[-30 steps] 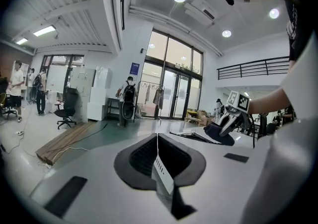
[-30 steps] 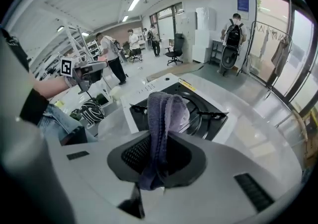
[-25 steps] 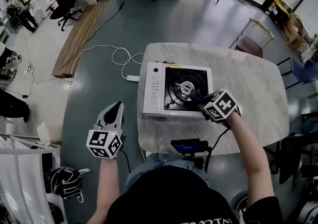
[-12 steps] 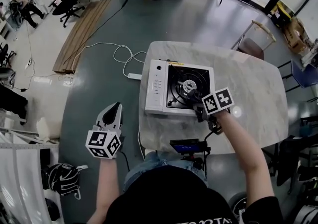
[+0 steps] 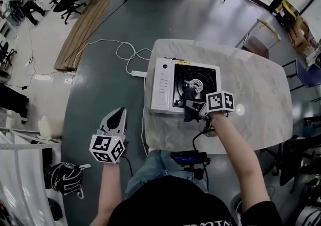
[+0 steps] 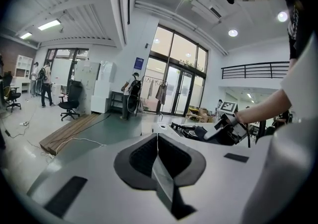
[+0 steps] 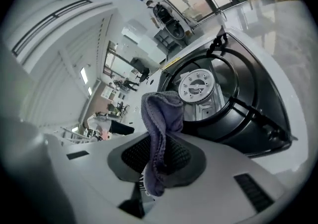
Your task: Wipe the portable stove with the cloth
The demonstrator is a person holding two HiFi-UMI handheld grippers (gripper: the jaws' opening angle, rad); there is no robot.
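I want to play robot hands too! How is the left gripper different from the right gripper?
The right gripper pinches a purple-grey cloth; the left gripper is shut on nothing. The right gripper is at the stove on the table; the left gripper hangs beside the table, above the floor. Both carry a cube with square markers.
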